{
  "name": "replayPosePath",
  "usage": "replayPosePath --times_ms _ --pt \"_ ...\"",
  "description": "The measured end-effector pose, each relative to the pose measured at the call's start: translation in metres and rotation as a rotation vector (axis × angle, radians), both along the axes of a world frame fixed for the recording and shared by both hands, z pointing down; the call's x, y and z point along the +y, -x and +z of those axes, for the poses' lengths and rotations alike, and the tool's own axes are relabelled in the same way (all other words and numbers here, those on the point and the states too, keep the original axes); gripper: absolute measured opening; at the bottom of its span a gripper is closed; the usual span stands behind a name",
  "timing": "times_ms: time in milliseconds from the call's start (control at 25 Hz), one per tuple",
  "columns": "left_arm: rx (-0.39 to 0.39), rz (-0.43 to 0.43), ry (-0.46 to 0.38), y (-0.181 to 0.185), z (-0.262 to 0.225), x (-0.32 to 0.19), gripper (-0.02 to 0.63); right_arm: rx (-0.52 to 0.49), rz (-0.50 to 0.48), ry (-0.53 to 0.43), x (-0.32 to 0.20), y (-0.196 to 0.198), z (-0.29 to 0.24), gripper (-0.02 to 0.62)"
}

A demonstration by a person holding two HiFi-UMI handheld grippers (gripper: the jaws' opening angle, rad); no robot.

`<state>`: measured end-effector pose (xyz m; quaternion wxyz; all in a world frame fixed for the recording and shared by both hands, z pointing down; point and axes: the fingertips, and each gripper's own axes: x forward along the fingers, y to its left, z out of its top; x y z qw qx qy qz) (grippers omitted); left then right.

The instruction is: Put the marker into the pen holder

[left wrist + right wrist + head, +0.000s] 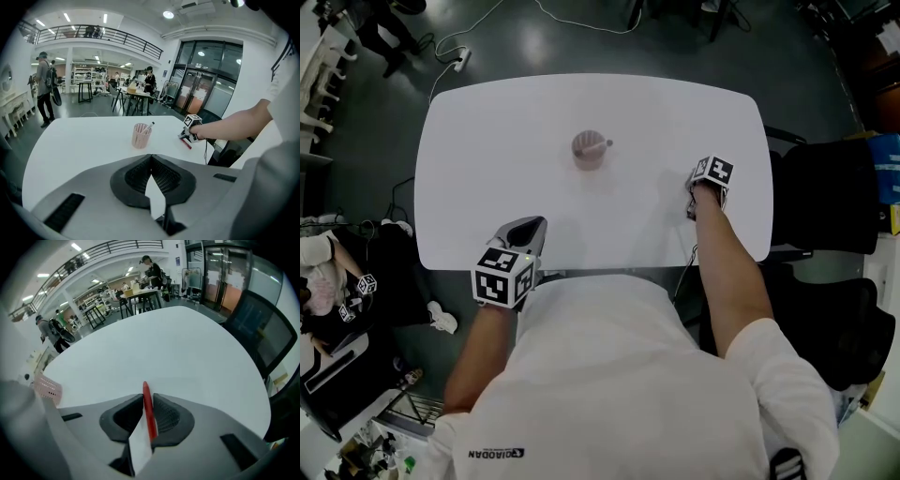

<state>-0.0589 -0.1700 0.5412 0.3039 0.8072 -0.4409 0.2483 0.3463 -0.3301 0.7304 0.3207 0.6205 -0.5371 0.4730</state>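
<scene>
Your right gripper is squeezing the thin red plastic marker low over the smooth white table. The marker is well apart from the round pink pen holder full of little holes. Your left gripper is pinched closed on nothing.

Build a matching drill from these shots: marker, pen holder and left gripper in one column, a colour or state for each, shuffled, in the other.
Column one:
1. marker
2. pen holder
3. left gripper

Column two:
A. jaws together, nothing between them
B. red, clamped in the right gripper
C. pink, with a pen standing in it

Pairs: 1-B, 2-C, 3-A
</scene>
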Motion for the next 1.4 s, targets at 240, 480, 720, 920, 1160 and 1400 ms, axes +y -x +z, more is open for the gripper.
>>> replayPosePath --times_ms 240,480,720,920,1160,1400 --pt "0.005 -0.002 0.005 0.006 0.003 0.0 0.026 -0.034 -0.044 -0.003 0.002 0.003 0.002 0.066" --pt "0.024 0.004 -0.003 0.003 -0.001 -0.001 0.026 -0.167 -0.033 -0.092 0.002 0.017 -0.015 0.066" --pt "0.03 0.01 -0.015 0.002 -0.004 -0.004 0.026 -0.409 -0.145 -0.365 -0.01 0.096 -0.091 0.066" --pt "0.028 0.02 -0.035 0.002 -0.011 -0.003 0.026 -0.519 -0.252 -0.521 -0.005 0.163 -0.156 0.066" --pt "0.021 0.022 -0.039 0.008 -0.013 0.004 0.026 -0.562 -0.41 -0.639 0.003 0.228 -0.206 0.066" --pt "0.019 0.008 -0.052 0.022 -0.017 0.009 0.026 -0.518 -0.572 -0.72 -0.015 0.291 -0.225 0.066"
